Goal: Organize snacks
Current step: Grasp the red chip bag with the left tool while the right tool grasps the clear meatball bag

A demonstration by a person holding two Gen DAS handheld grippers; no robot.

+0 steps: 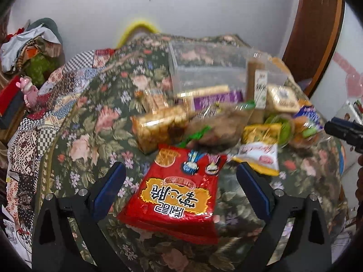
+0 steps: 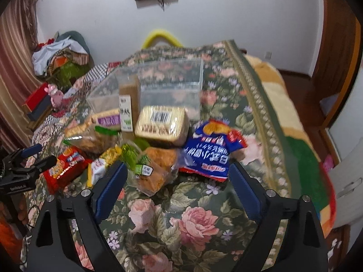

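Observation:
Several snack packs lie in a heap on a floral cloth. A red snack bag (image 1: 174, 195) lies between the fingers of my open left gripper (image 1: 181, 188), untouched by the pads; it also shows in the right wrist view (image 2: 64, 168). A clear plastic box (image 1: 204, 68) (image 2: 168, 83) stands behind the heap, with a tall brown carton (image 2: 128, 104) at its front. My right gripper (image 2: 177, 188) is open and empty, just short of a bread bag (image 2: 156, 170) and a blue snack bag (image 2: 211, 156). The left gripper (image 2: 29, 161) appears at that view's left edge.
The floral cloth (image 2: 181, 222) covers the surface, with a striped blanket (image 2: 295, 117) at its right edge. Clothes (image 1: 29, 45) and a pink toy (image 1: 28, 90) lie at the far left. A wooden door frame (image 1: 317, 36) stands at the right.

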